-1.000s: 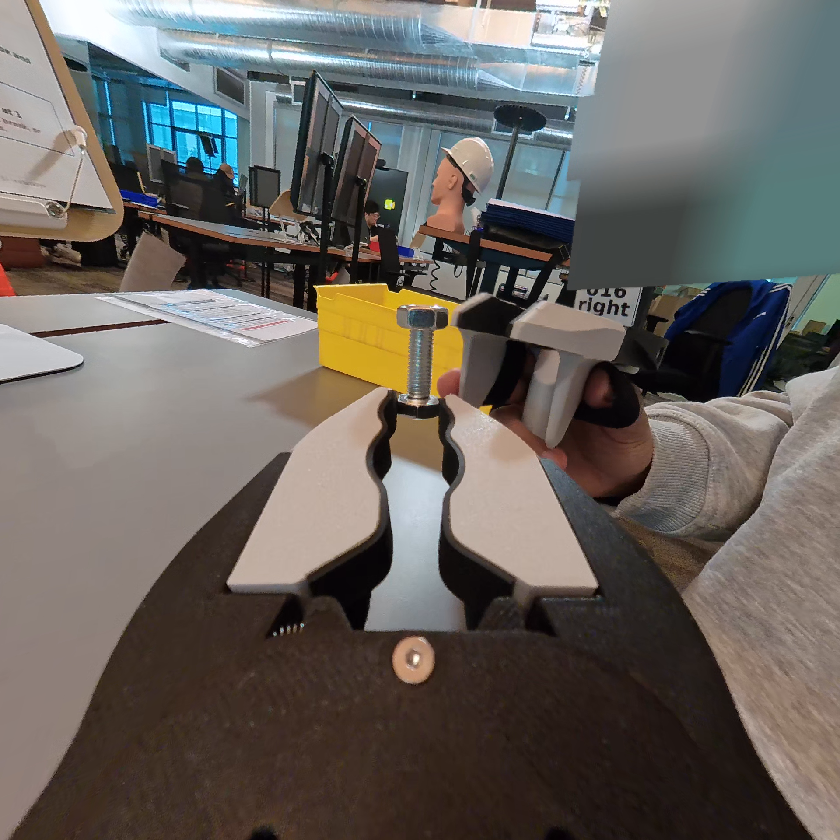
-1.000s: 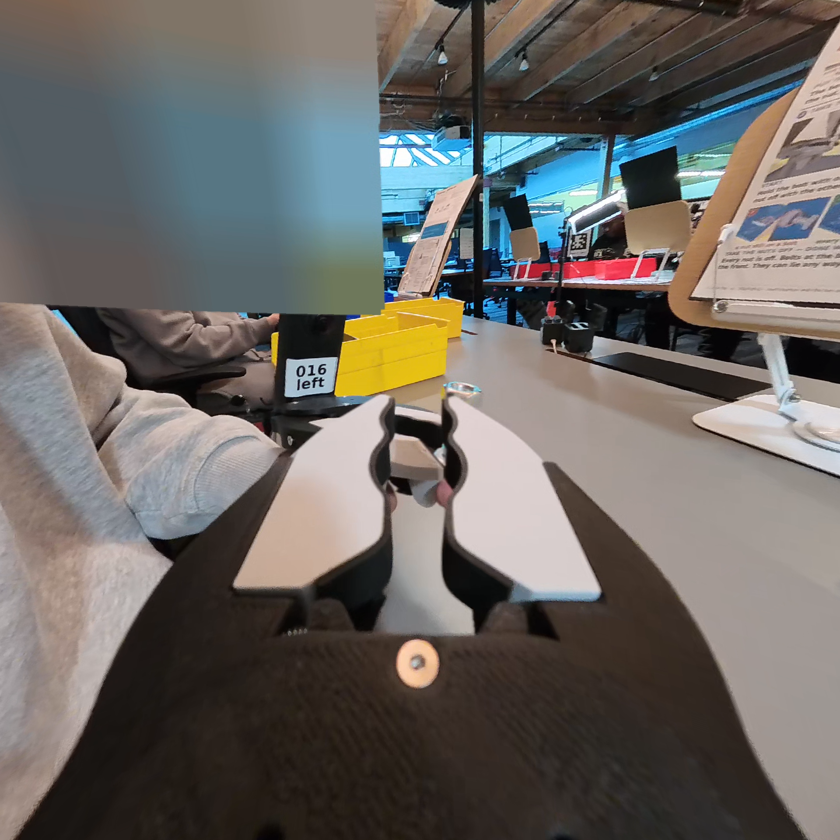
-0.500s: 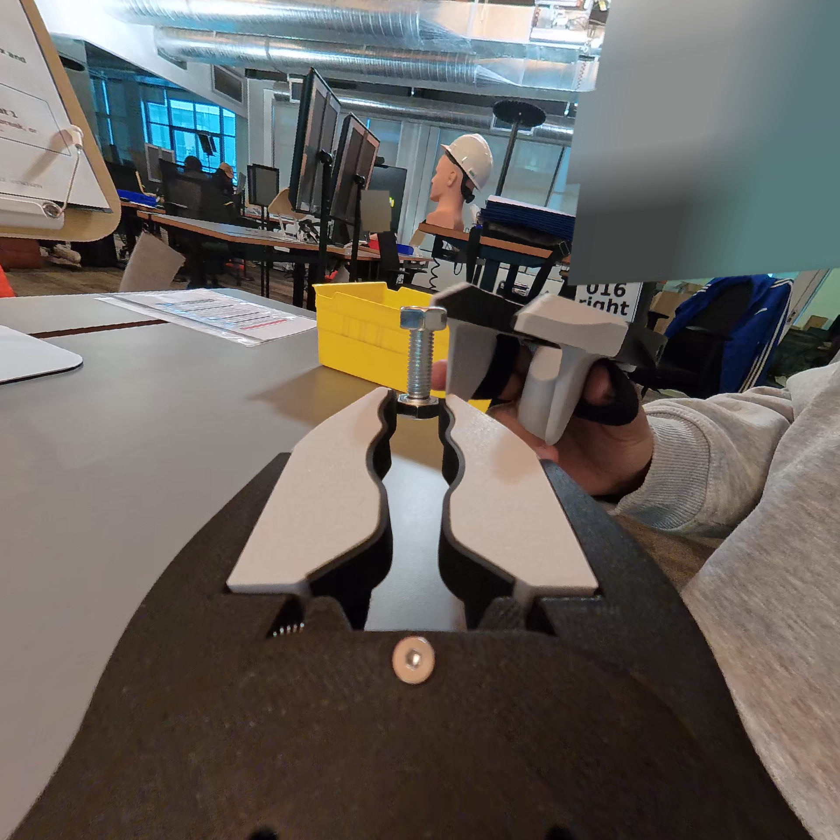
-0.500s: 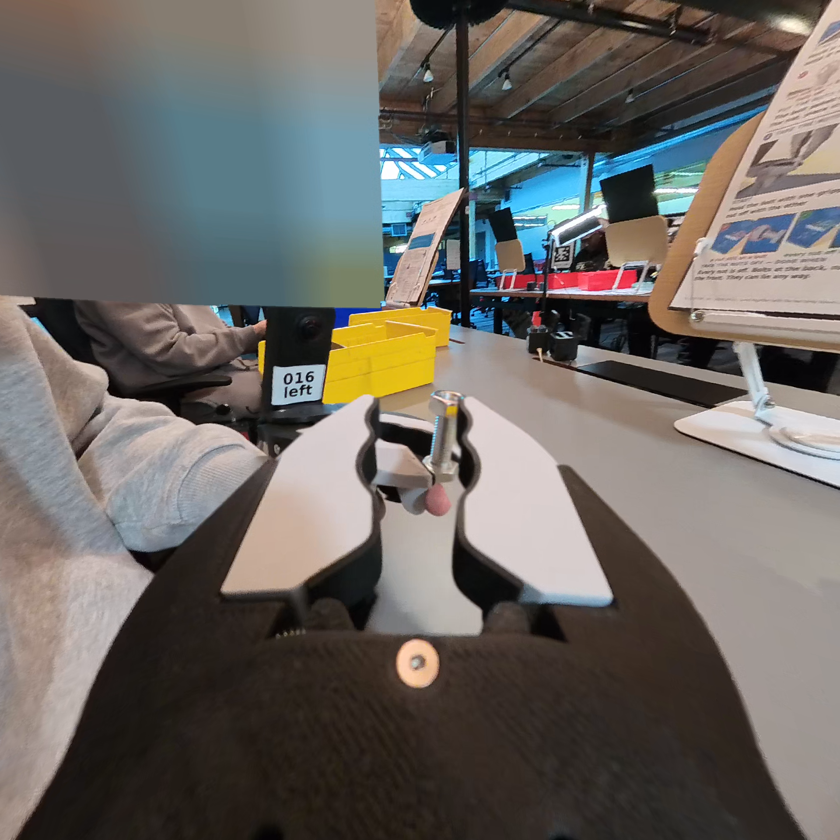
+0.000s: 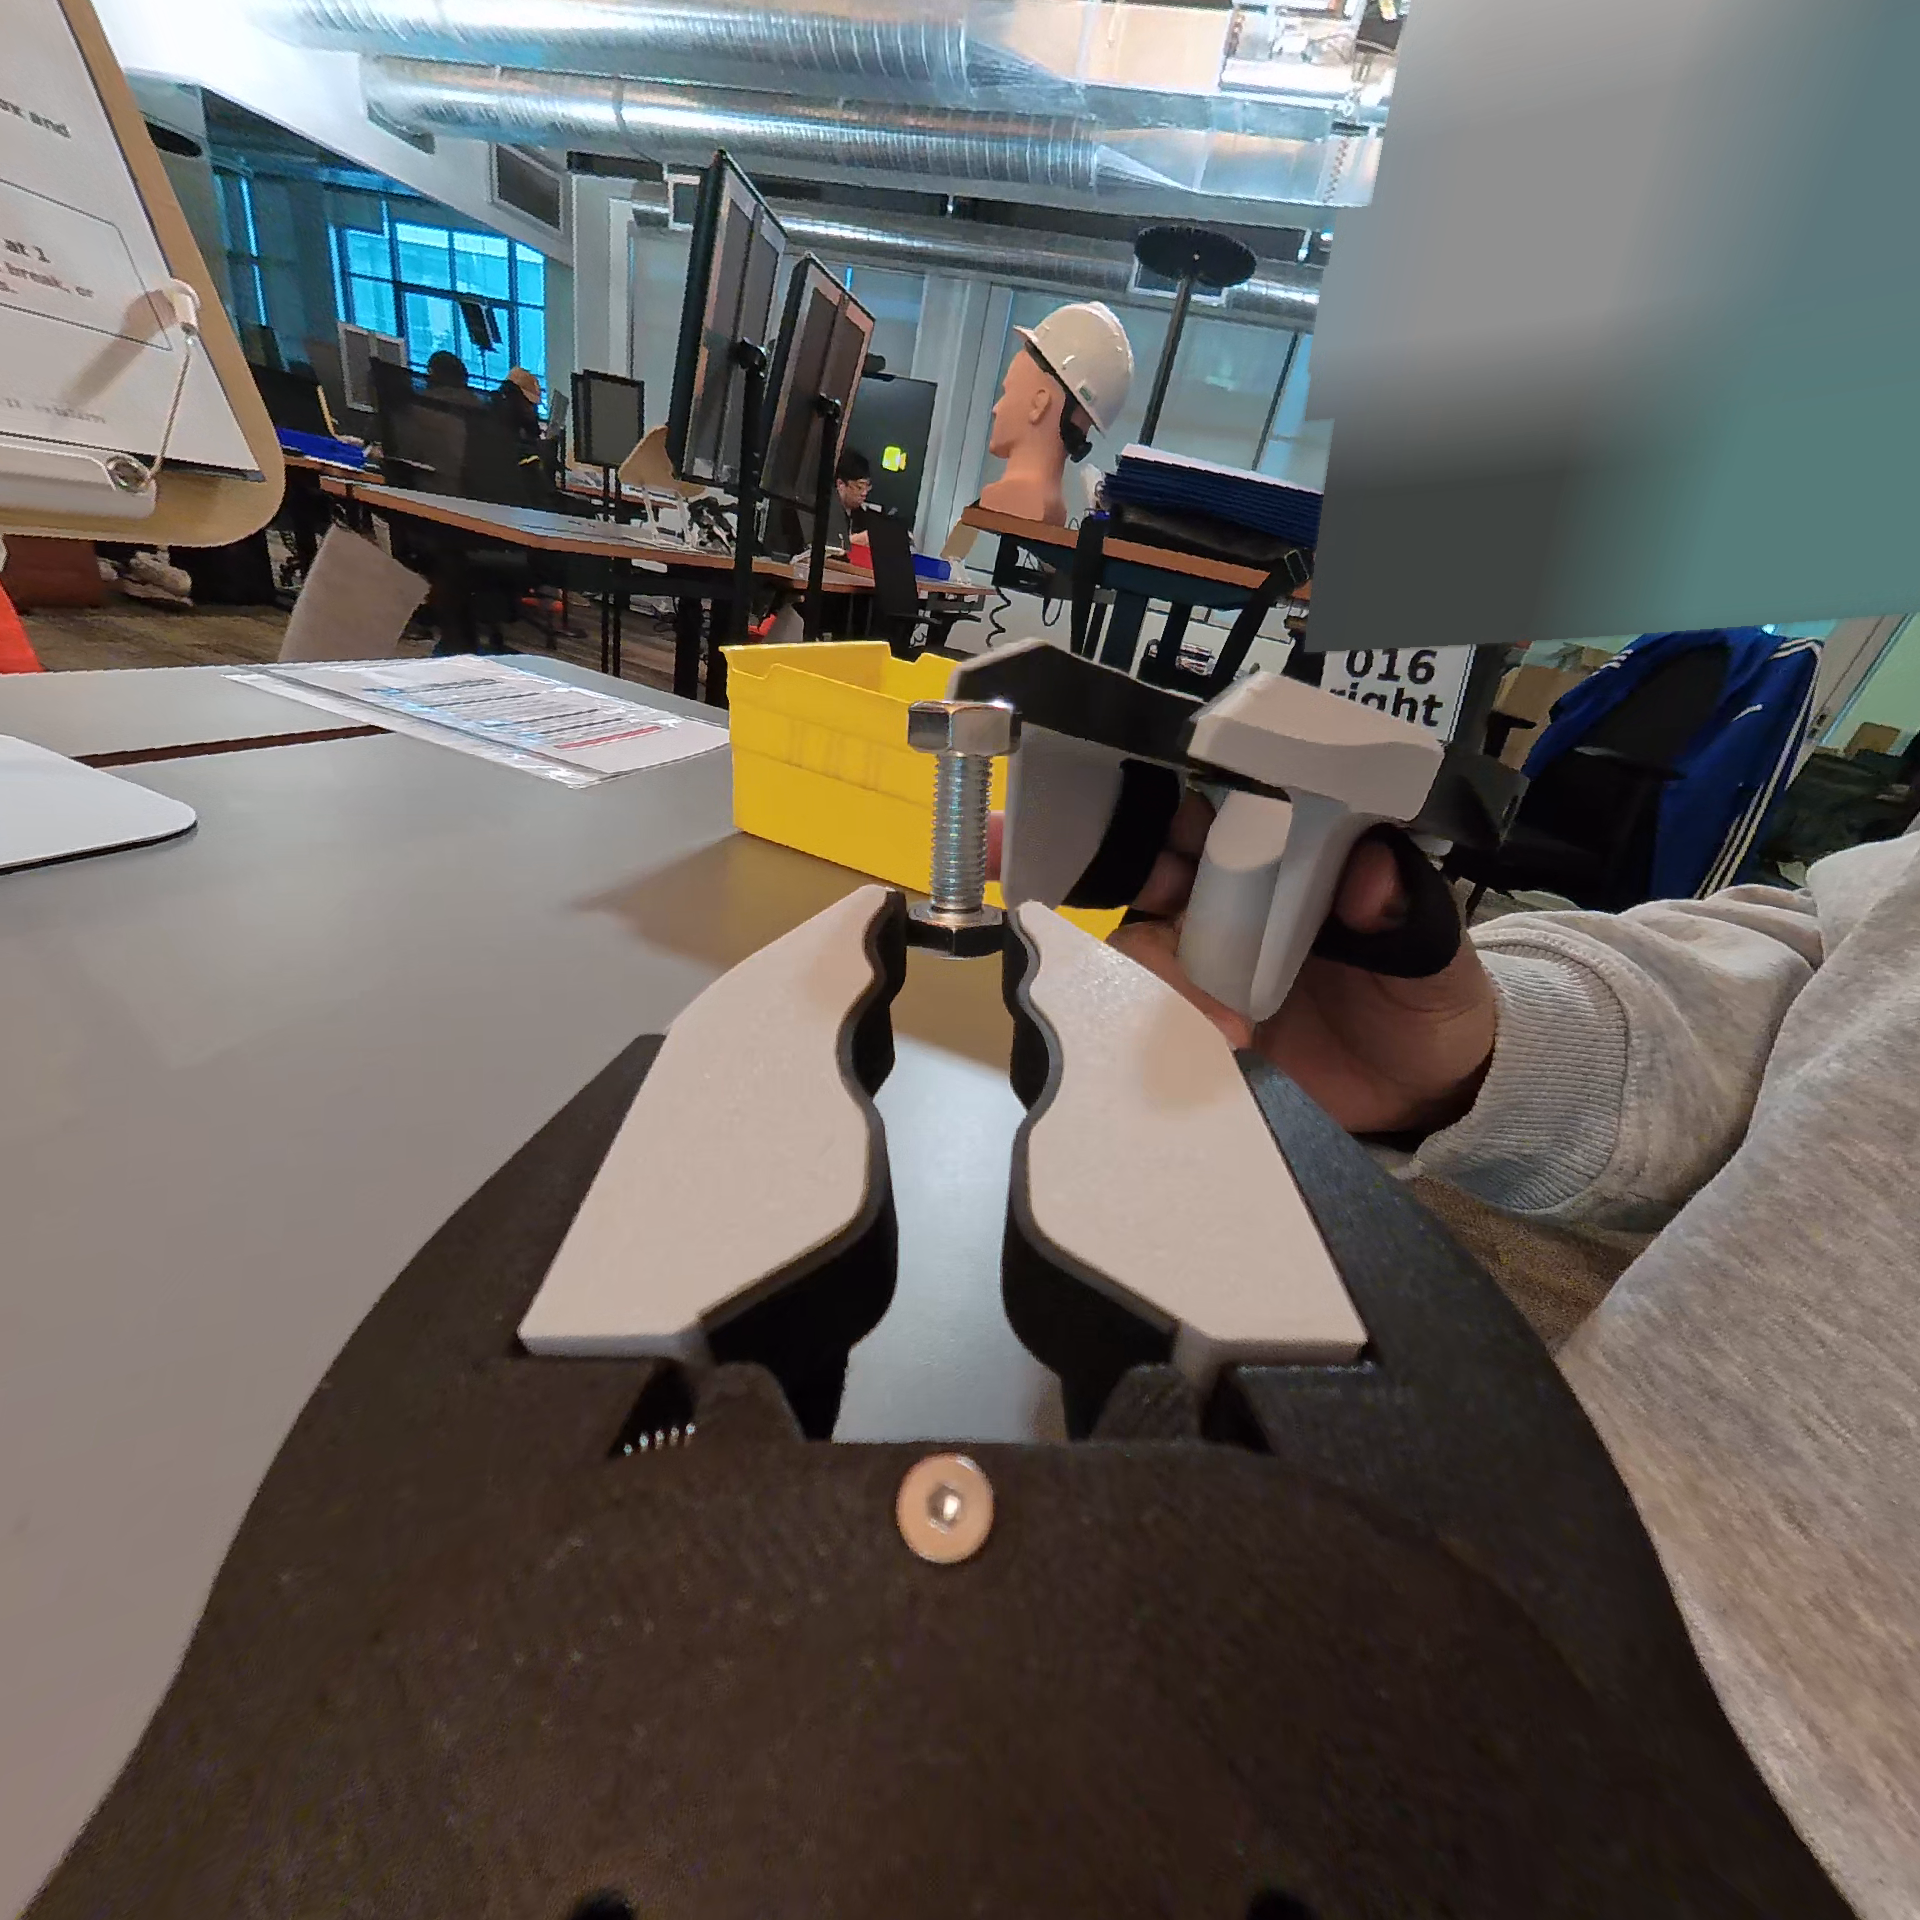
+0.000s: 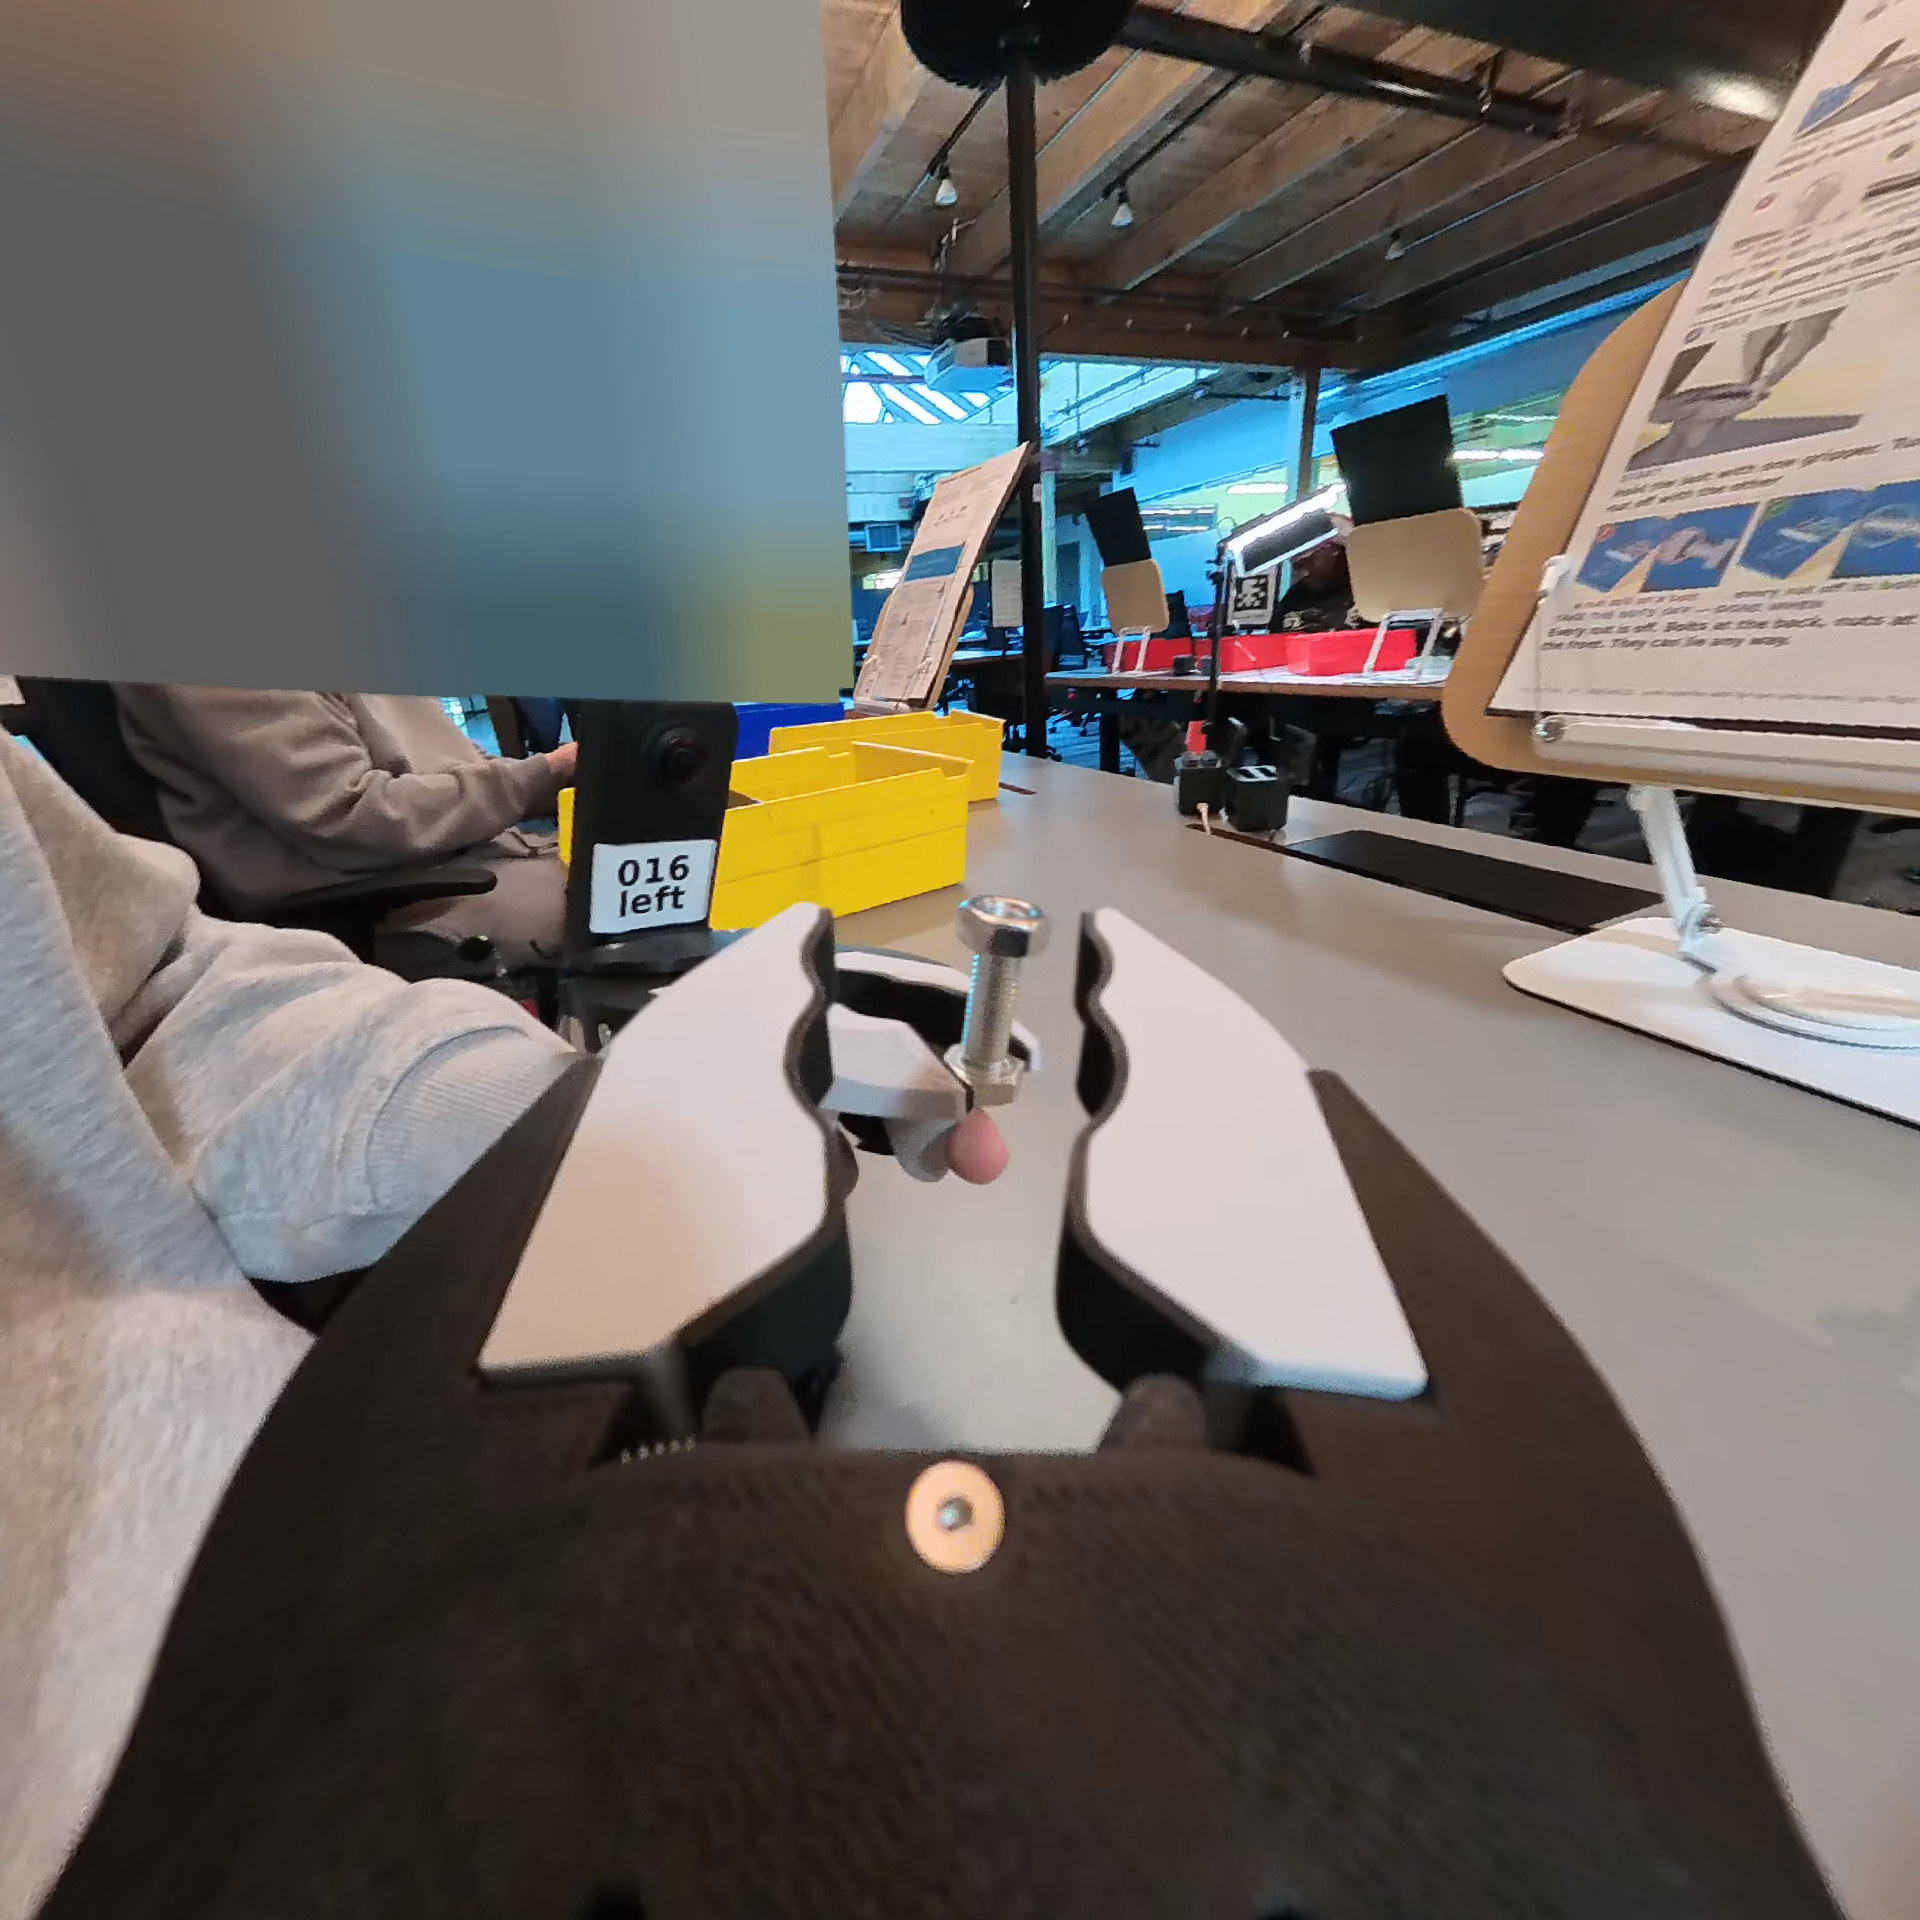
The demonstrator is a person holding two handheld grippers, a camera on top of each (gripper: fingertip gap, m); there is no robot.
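Paper stand: at the far left of the left wrist view, a wooden-backed stand (image 5: 125,343) carries a printed sheet; its white base rests on the worktop (image 5: 312,935).
Laminated sheet: flat on the grey worktop behind the stand's base (image 5: 488,712).
Yellow bin: an open plastic bin (image 5: 821,748) sits on the worktop beyond the bolt.
Left claw: its fingertips (image 5: 954,925) are pinched on the dark nut (image 5: 954,920), which sits between the two tips.
Bolt: a silver hex-head bolt (image 5: 961,810) stands upright, head up, its threaded shank rising out of the nut held in the left claw.
Right claw: seen from the left wrist view it is just to the right of the bolt head (image 5: 1117,821), with one finger's upper edge close against the head; whether they touch cannot be told. In its own view the right claw (image 6: 954,1023) is spread wide, the bolt (image 6: 995,997) standing in the gap with clear space on both sides.
Hand: a hand (image 5: 1351,997) in a grey sleeve grips the right claw's handle.
Second stand: at the right edge of the right wrist view, another paper stand (image 6: 1714,540) on a white base.
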